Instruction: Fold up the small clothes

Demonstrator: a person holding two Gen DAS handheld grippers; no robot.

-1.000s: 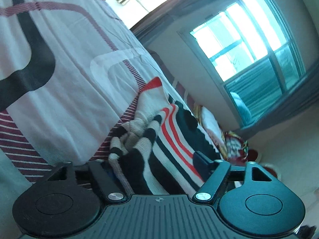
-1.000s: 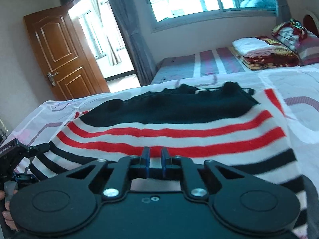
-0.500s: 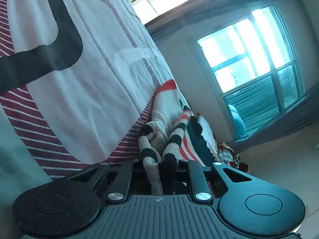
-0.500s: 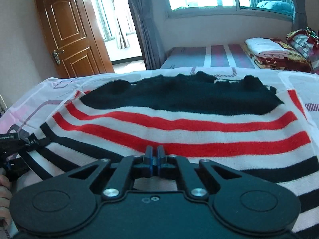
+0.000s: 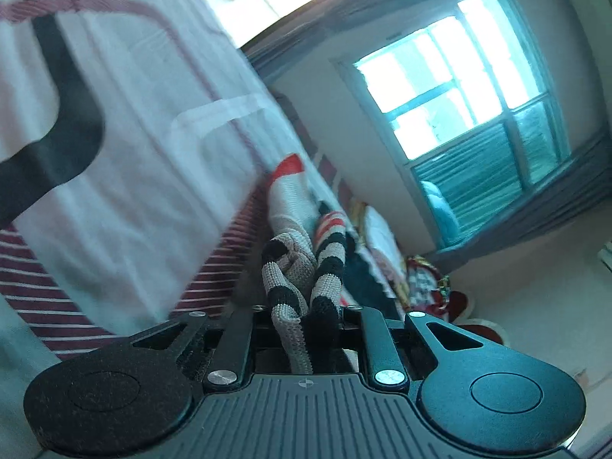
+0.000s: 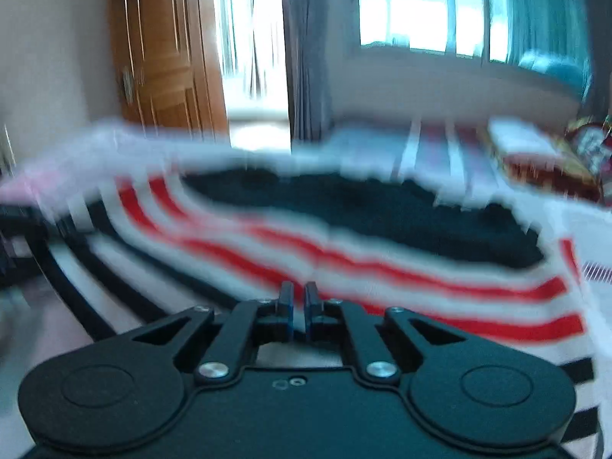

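Observation:
A knit sweater (image 6: 382,225) with black, white and red stripes lies spread on the bed in the right wrist view. My right gripper (image 6: 299,294) is at its near hem with the jaws together, and white knit shows under and between the pads. In the left wrist view my left gripper (image 5: 306,317) is shut on a bunched, black-and-white striped edge of the same sweater (image 5: 287,287). That edge is drawn up in a taut ridge from the bed. Both views are blurred.
The bedsheet (image 5: 134,153) is white with dark and maroon bands and fills the left of the left wrist view. A wooden door (image 6: 160,57) stands at the back left. Windows (image 5: 459,114) line the far wall. Folded bedding (image 6: 535,153) lies on a second bed.
My left gripper closed on the sweater's striped edge and has pulled it up into a ridge. The right gripper's small gap closed, and its view has rolled and blurred.

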